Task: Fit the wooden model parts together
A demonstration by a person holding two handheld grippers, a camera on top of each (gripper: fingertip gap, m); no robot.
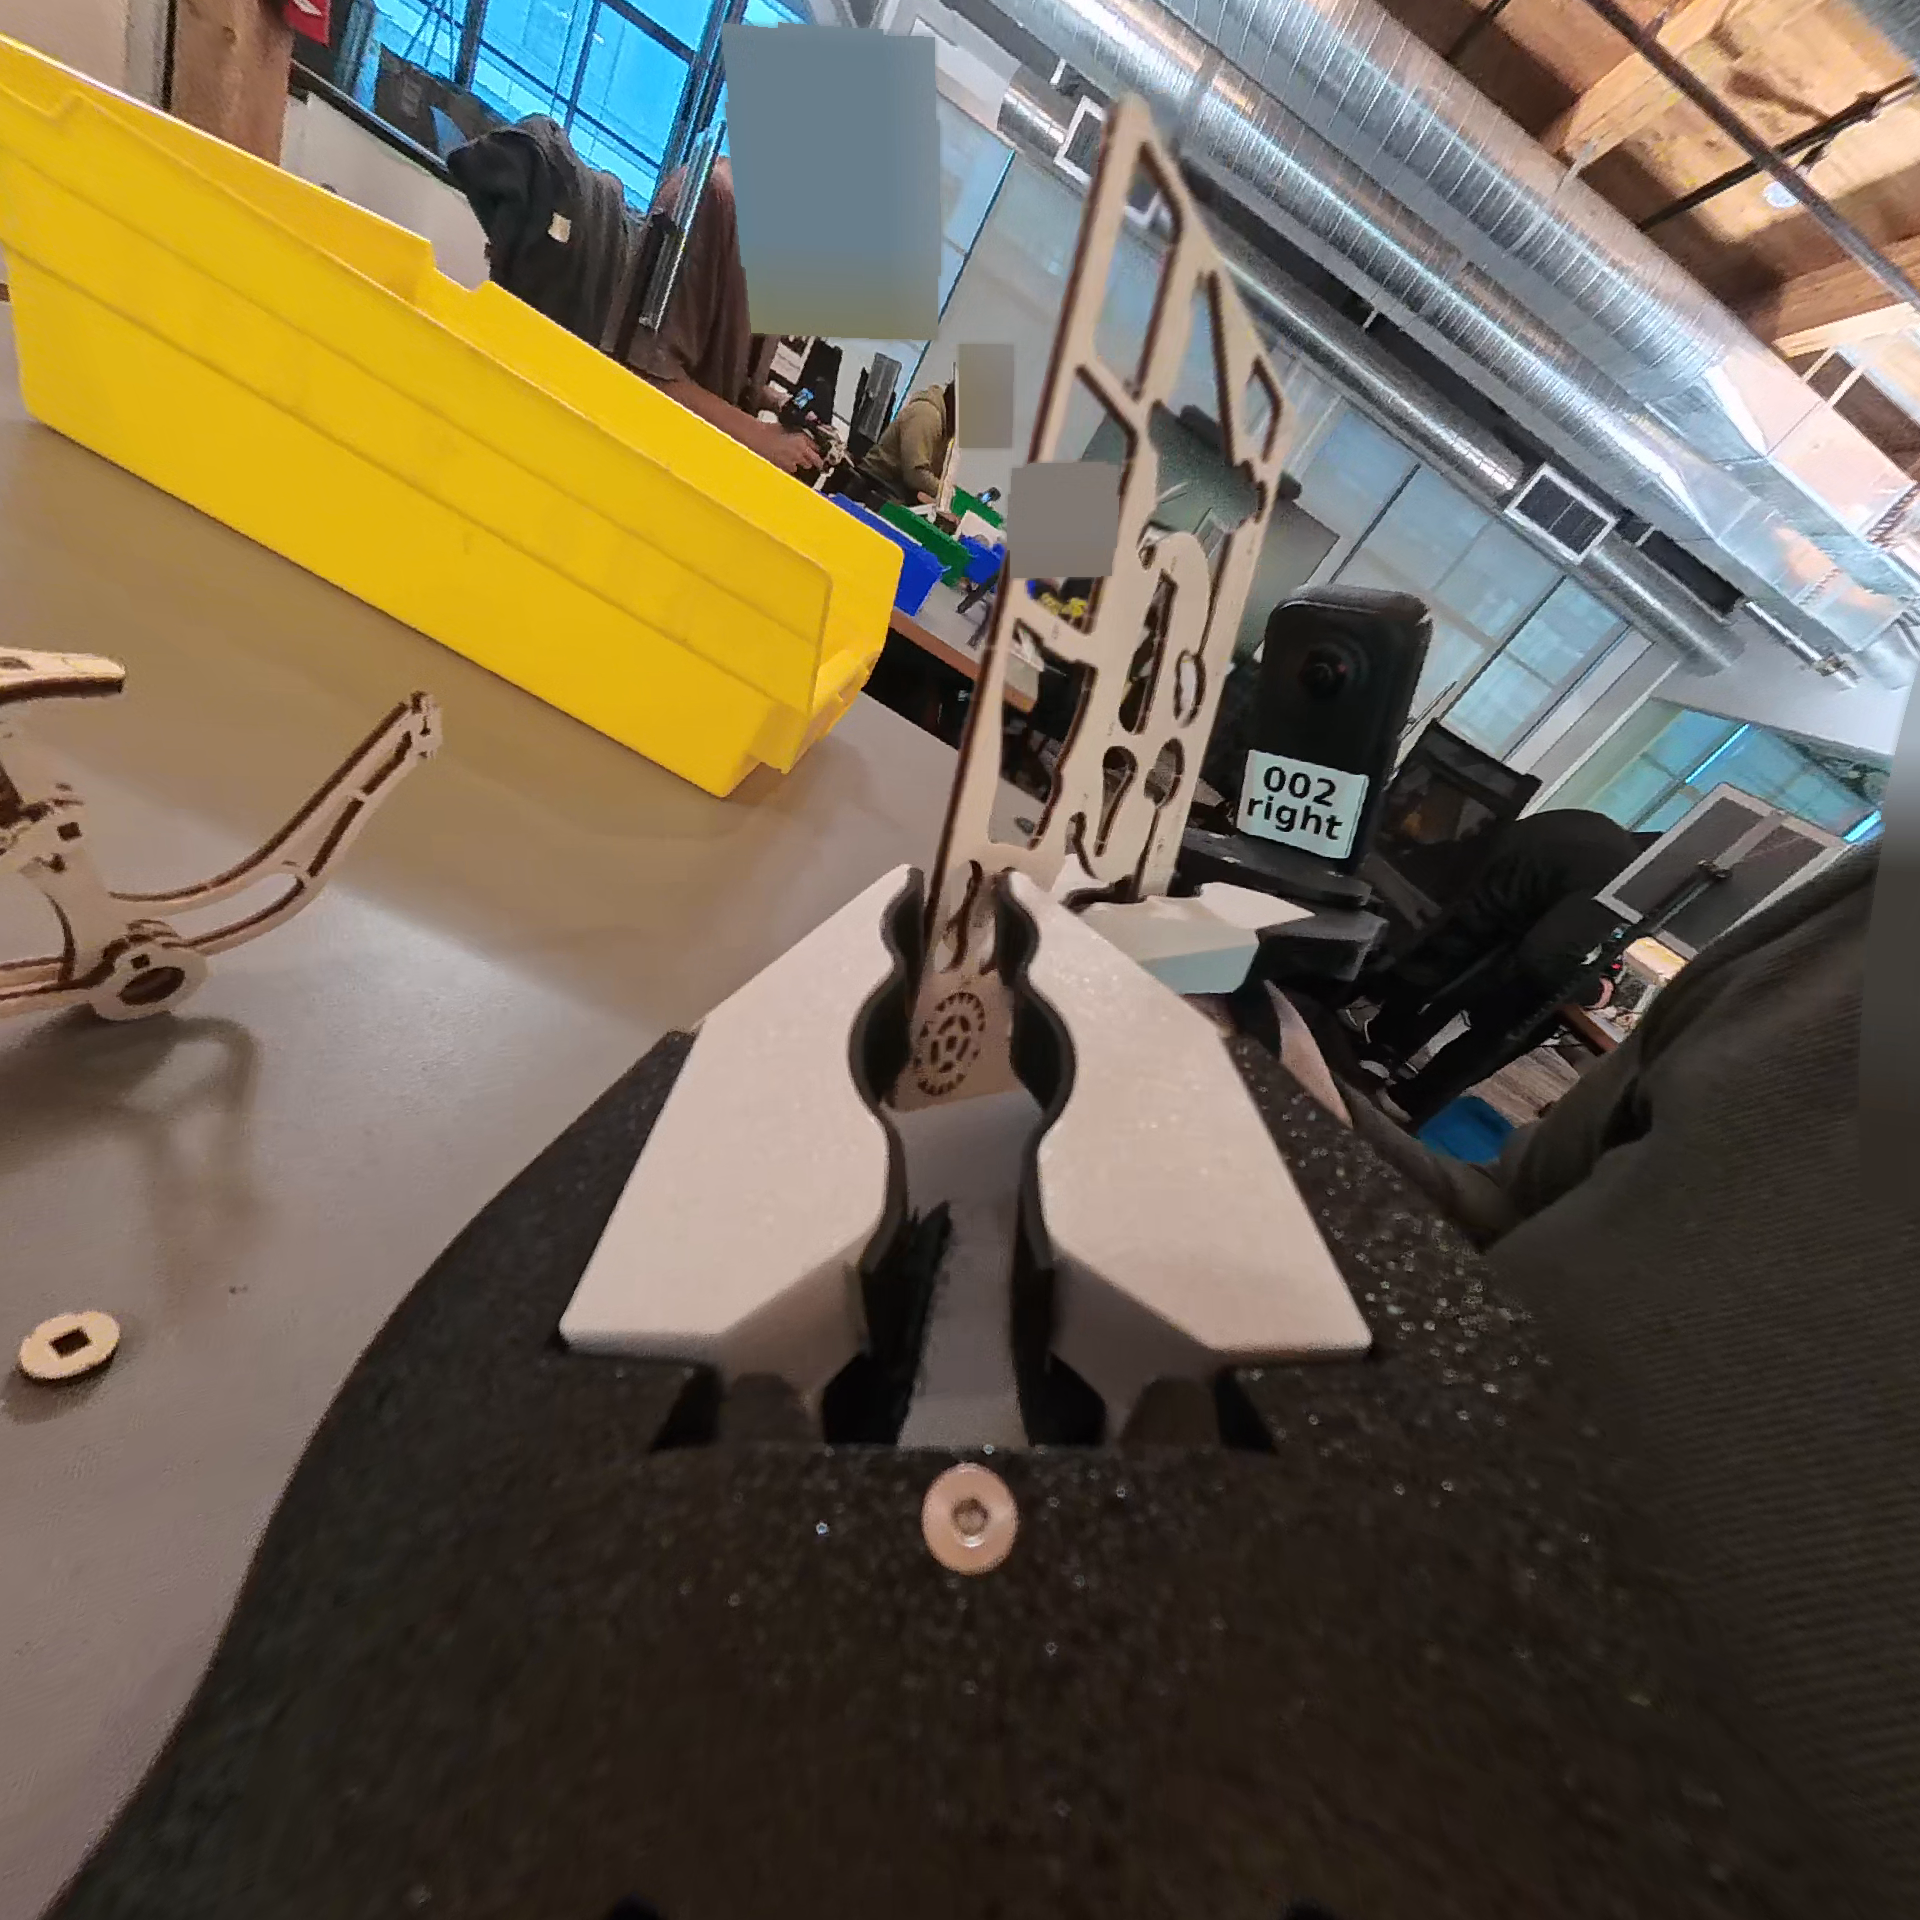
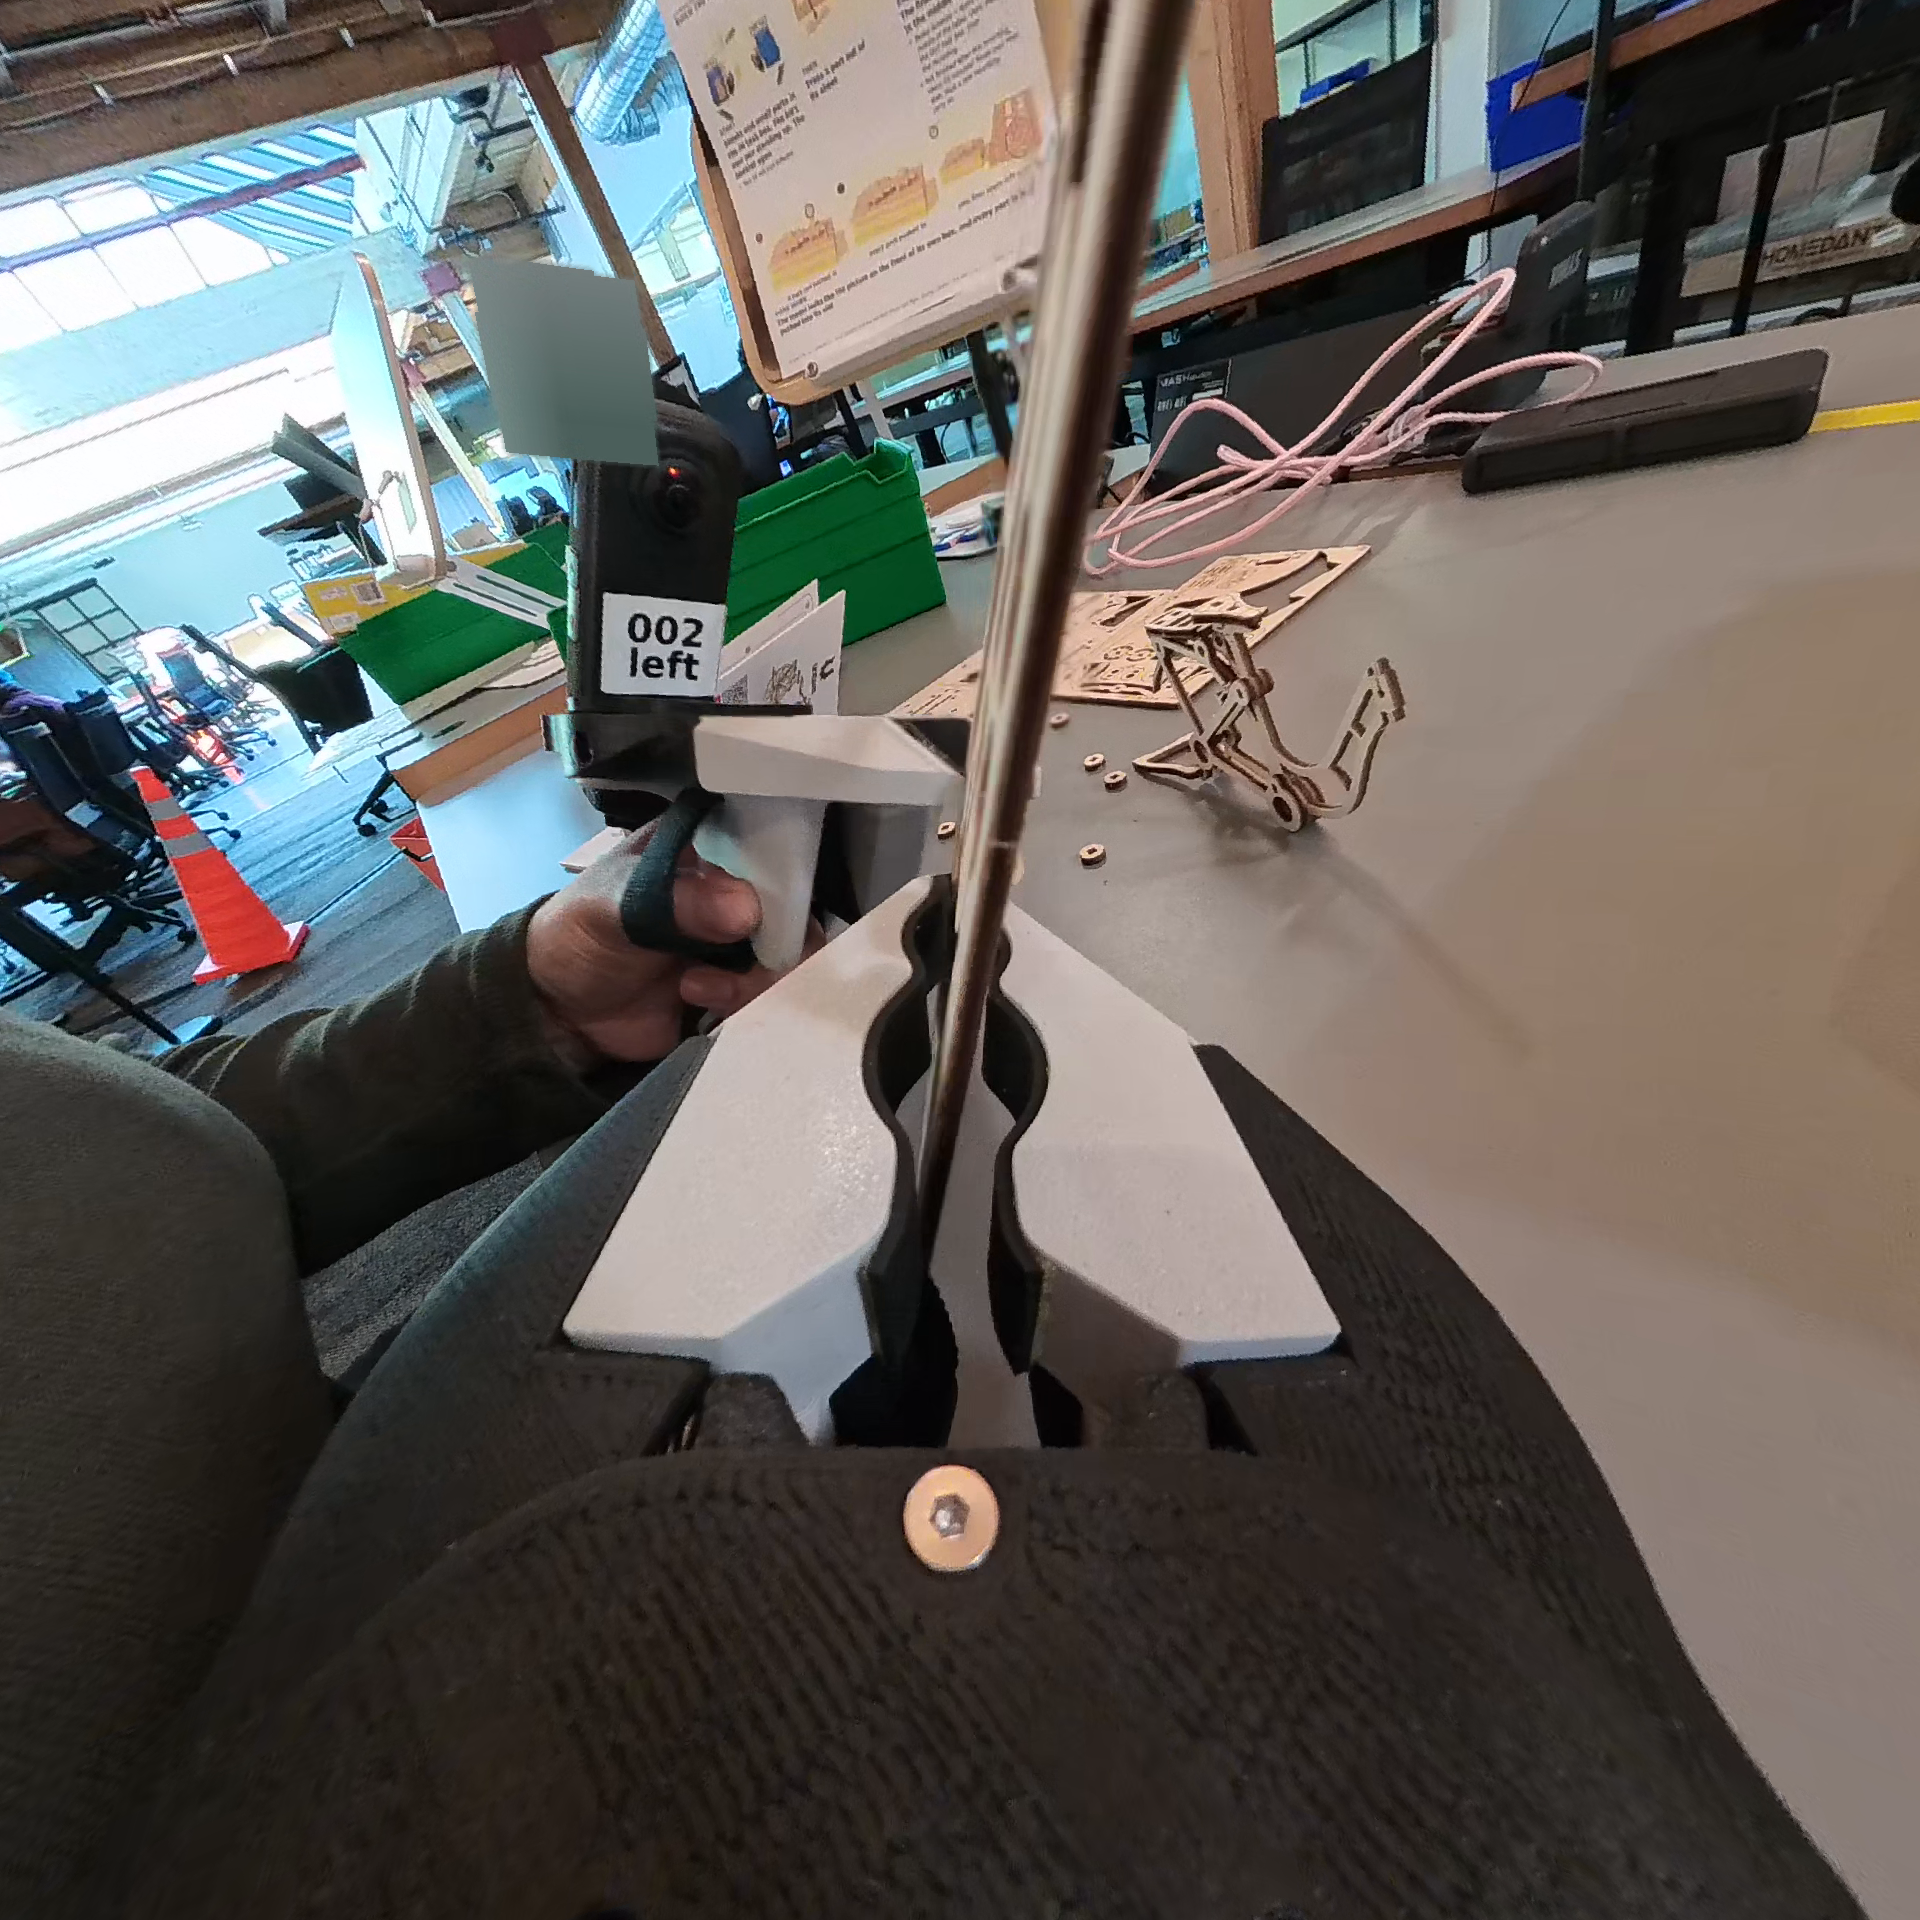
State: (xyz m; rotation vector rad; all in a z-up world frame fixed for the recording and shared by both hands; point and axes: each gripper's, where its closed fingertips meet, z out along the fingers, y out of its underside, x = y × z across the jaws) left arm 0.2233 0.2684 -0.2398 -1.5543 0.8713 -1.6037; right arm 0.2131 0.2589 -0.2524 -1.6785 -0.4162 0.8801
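Note:
A thin laser-cut wooden parts sheet (image 1: 1143,499) stands upright, with several cut-out holes in it. My left gripper (image 1: 961,894) is shut on its lower edge. My right gripper (image 2: 961,904) is shut on the same sheet, which its view shows edge-on (image 2: 1023,499). The two grippers face each other close together: the right one shows behind the sheet (image 1: 1195,930), the left one beside it (image 2: 831,769), held by a hand (image 2: 623,966). A partly built wooden model (image 1: 114,935) stands on the grey table; it also shows in the right wrist view (image 2: 1247,727).
A yellow bin (image 1: 416,416) lies at the table's far side. A wooden washer (image 1: 68,1345) and several small ones (image 2: 1101,769) lie loose. More wooden sheets (image 2: 1174,634), a pink cord (image 2: 1299,457), a black box (image 2: 1642,416) and a green bin (image 2: 831,551) lie farther off. Both grippers' tips are roughly 15 cm from the wooden washer (image 1: 68,1345).

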